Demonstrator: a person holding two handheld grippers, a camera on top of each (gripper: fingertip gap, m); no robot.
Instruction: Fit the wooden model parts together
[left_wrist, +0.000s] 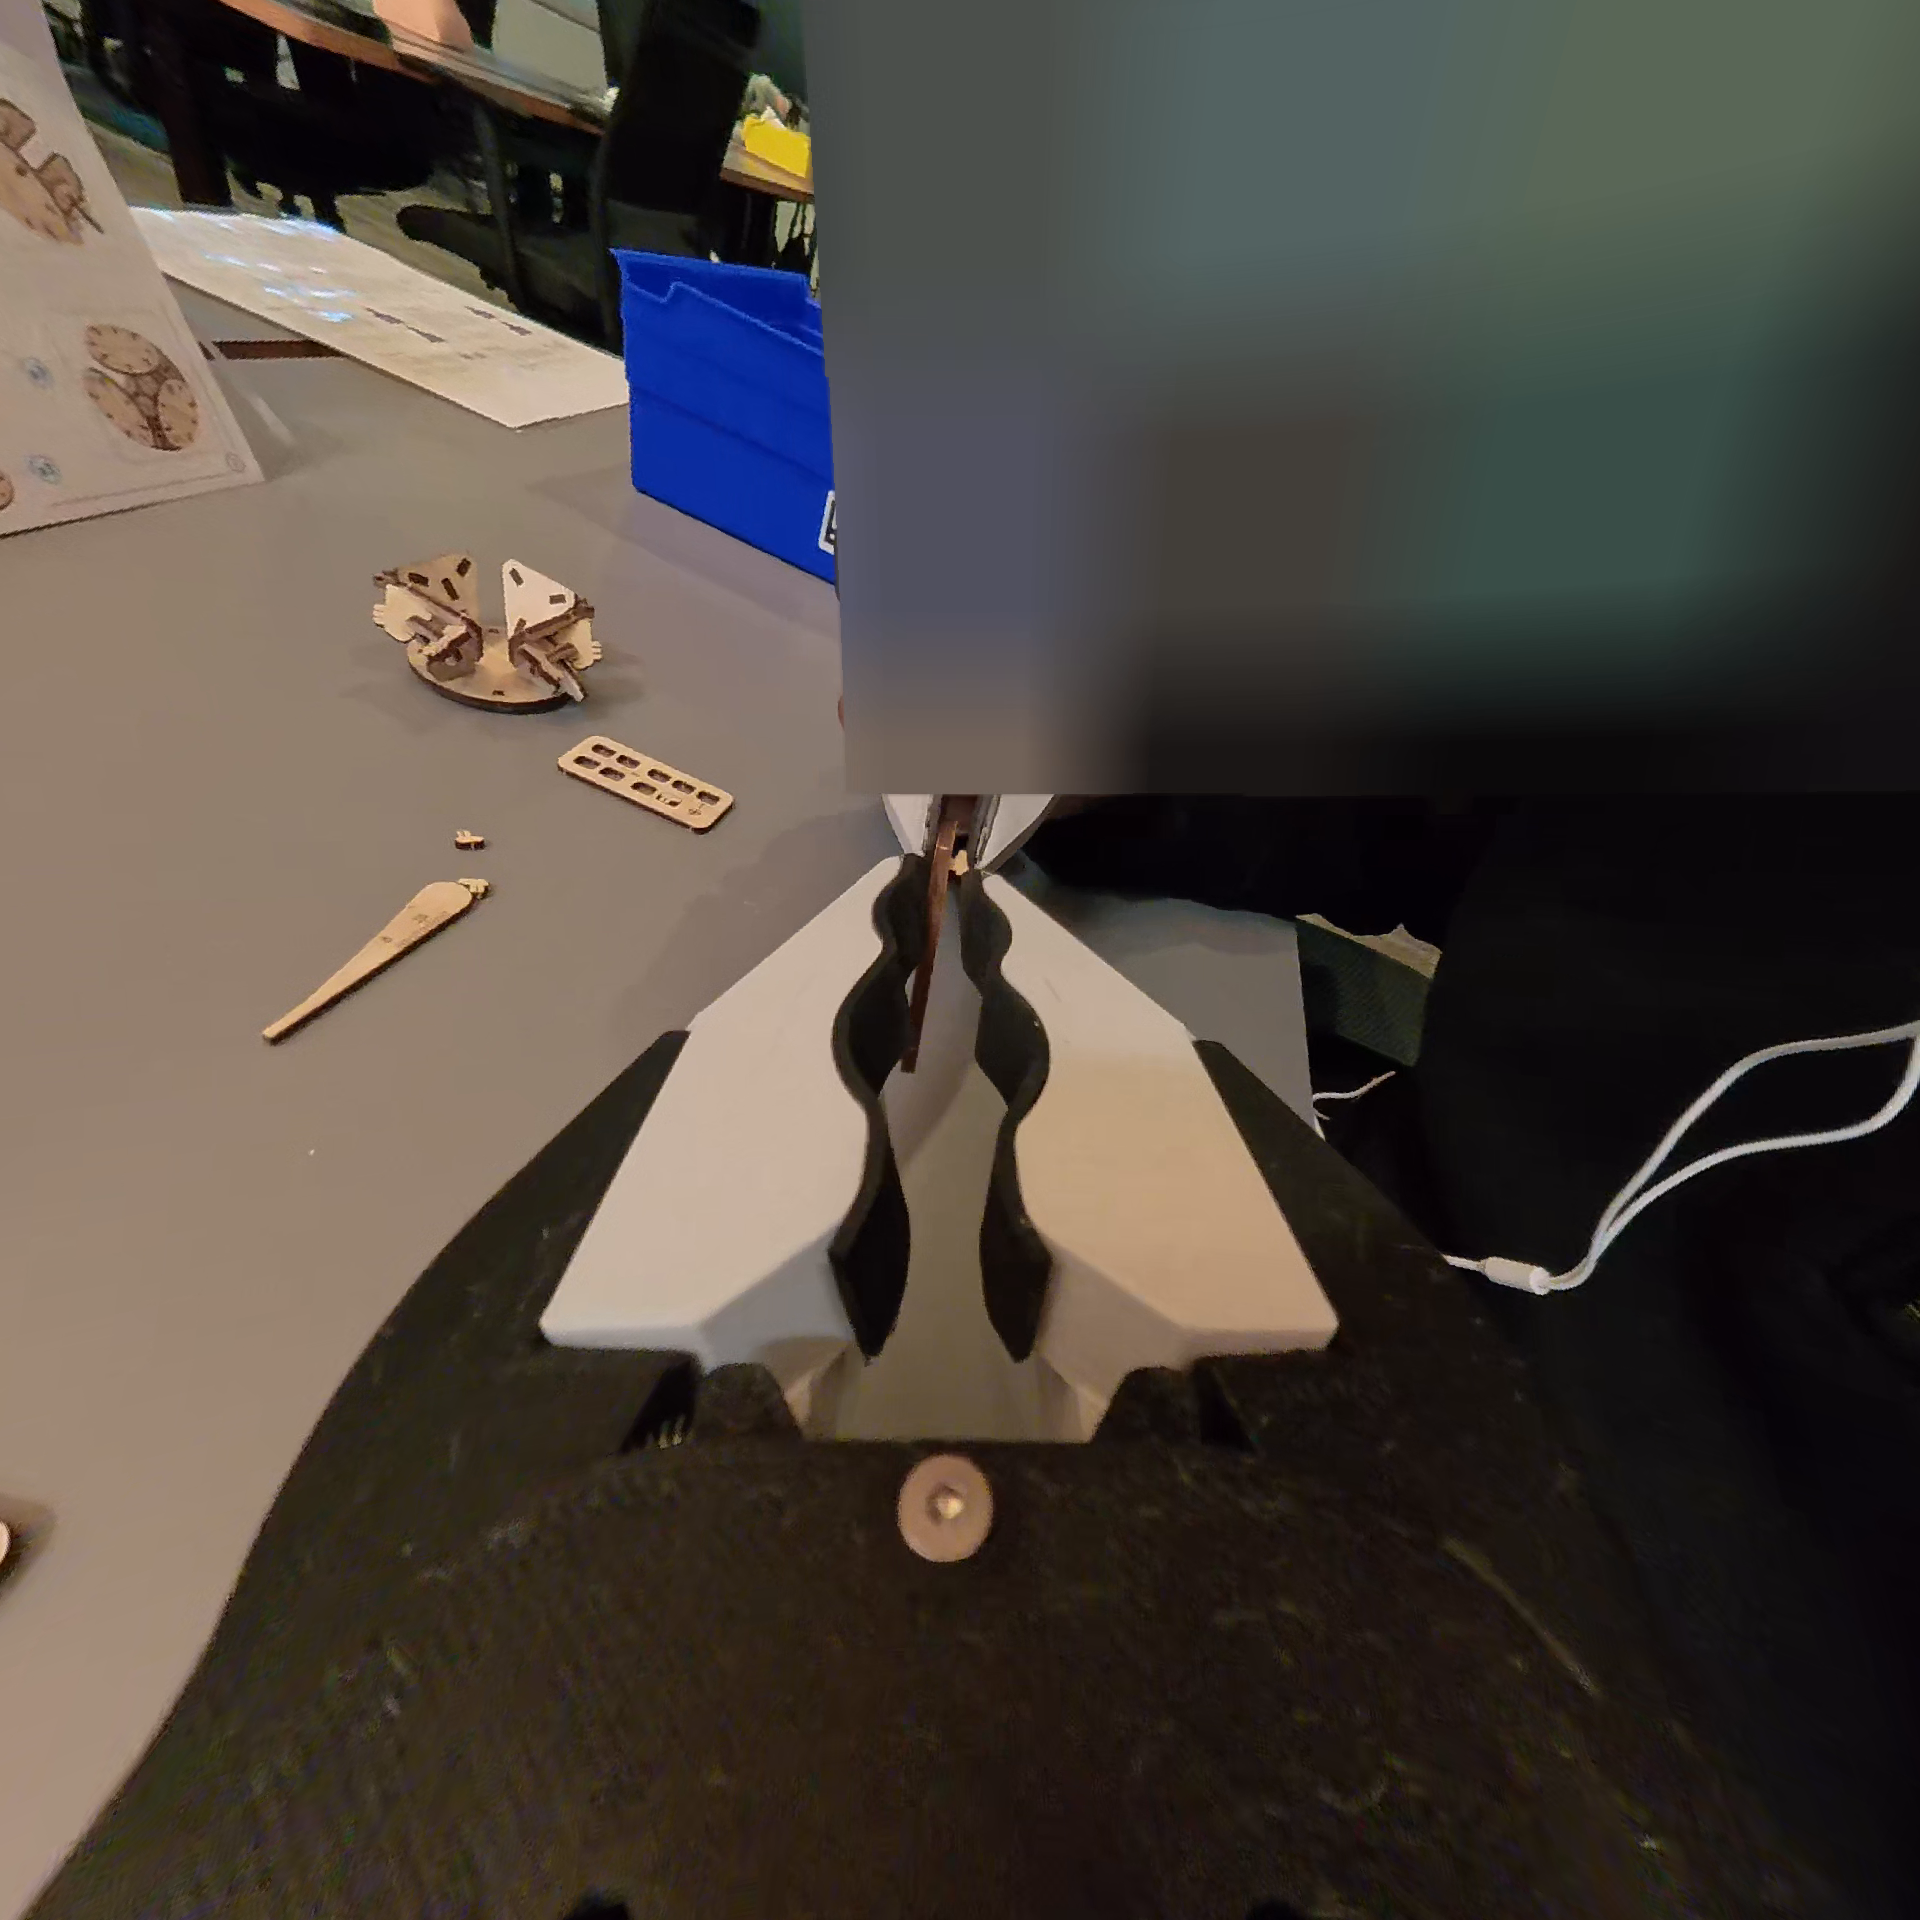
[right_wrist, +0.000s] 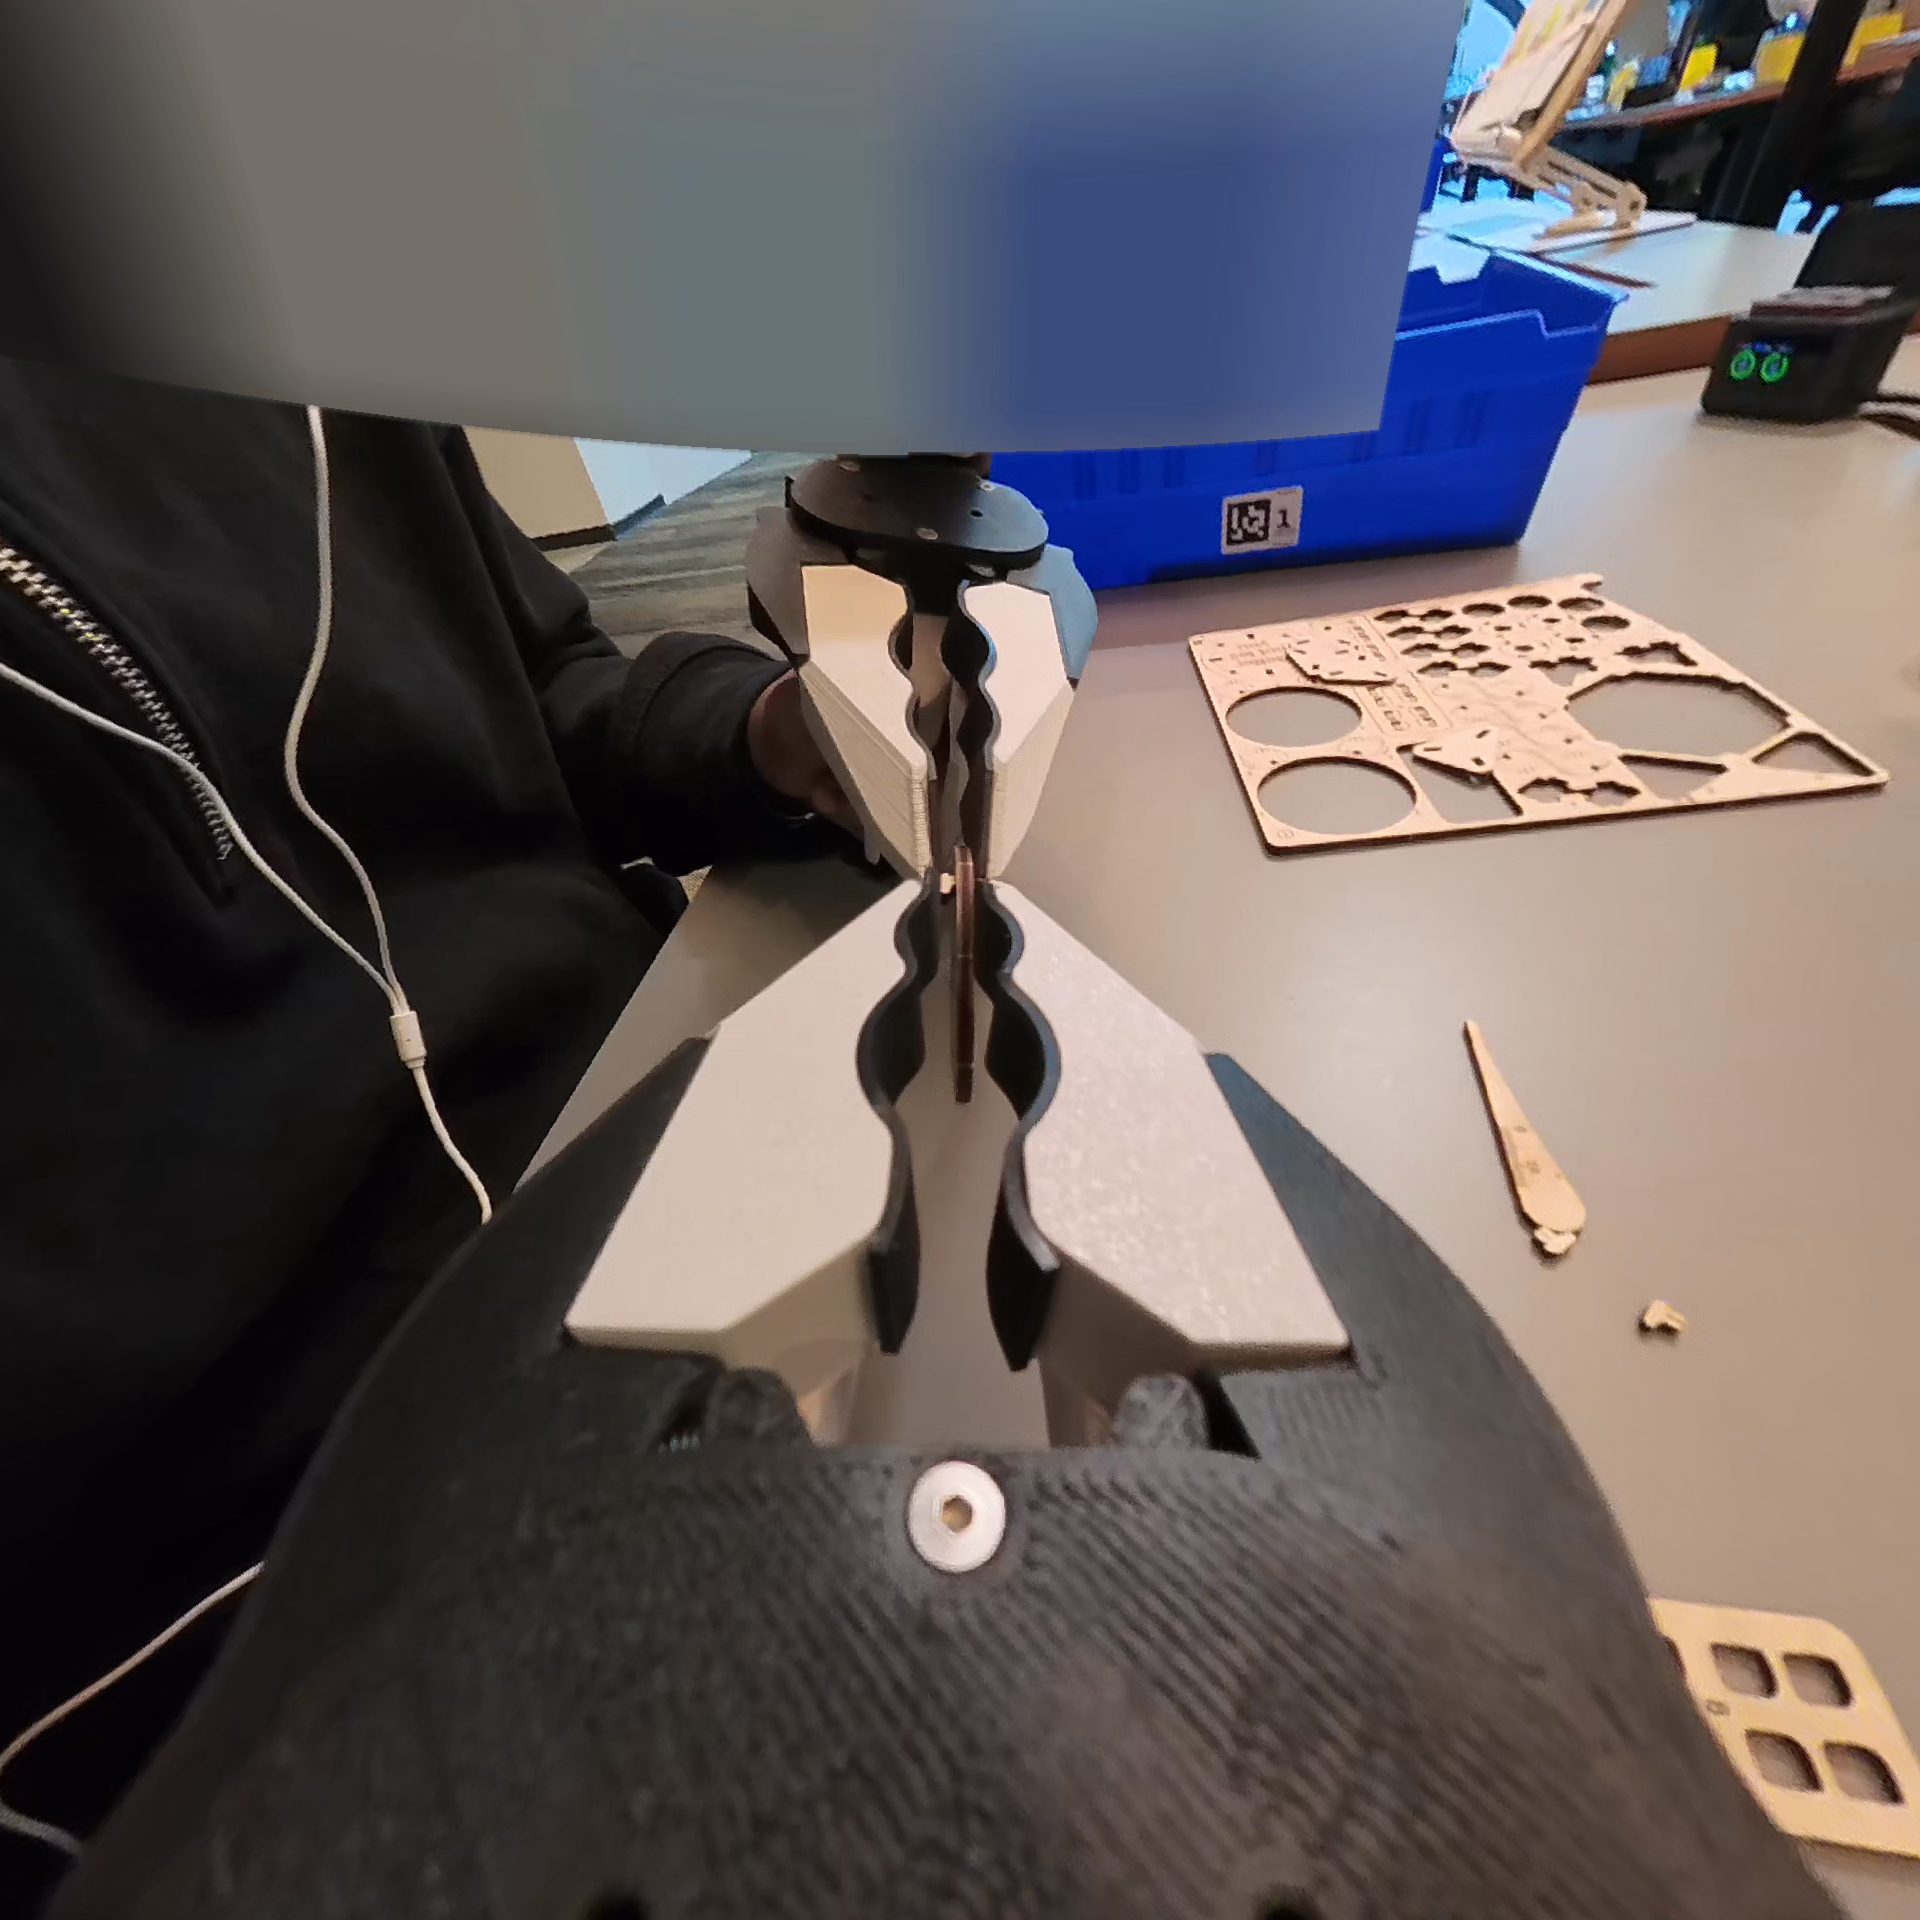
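My left gripper (left_wrist: 940, 873) is shut on a thin dark-edged wooden piece (left_wrist: 923, 966), seen edge-on between its black wavy pads. My right gripper (right_wrist: 961, 894) is shut on a thin wooden disc (right_wrist: 965, 987), also edge-on. The two grippers meet tip to tip above the grey table's (right_wrist: 1299, 987) near edge. A small pale peg (right_wrist: 943, 883) shows where the pieces meet. The left gripper also shows in the right wrist view (right_wrist: 954, 831), held by a hand. The right gripper's tips show in the left wrist view (left_wrist: 943, 821) under a blurred patch.
On the table lie a wooden sub-assembly (left_wrist: 488, 634), a slotted strip (left_wrist: 644, 781), a tapered stick (left_wrist: 374, 961), a cut-out wooden sheet (right_wrist: 1507, 707) and a tiny wooden bit (right_wrist: 1662, 1317). A blue bin (right_wrist: 1455, 416) stands behind. A person in a black jacket (right_wrist: 208, 831) sits close, with a white cable (left_wrist: 1662, 1143). Only a small space, under 4 cm, lies between the two pairs of fingers.
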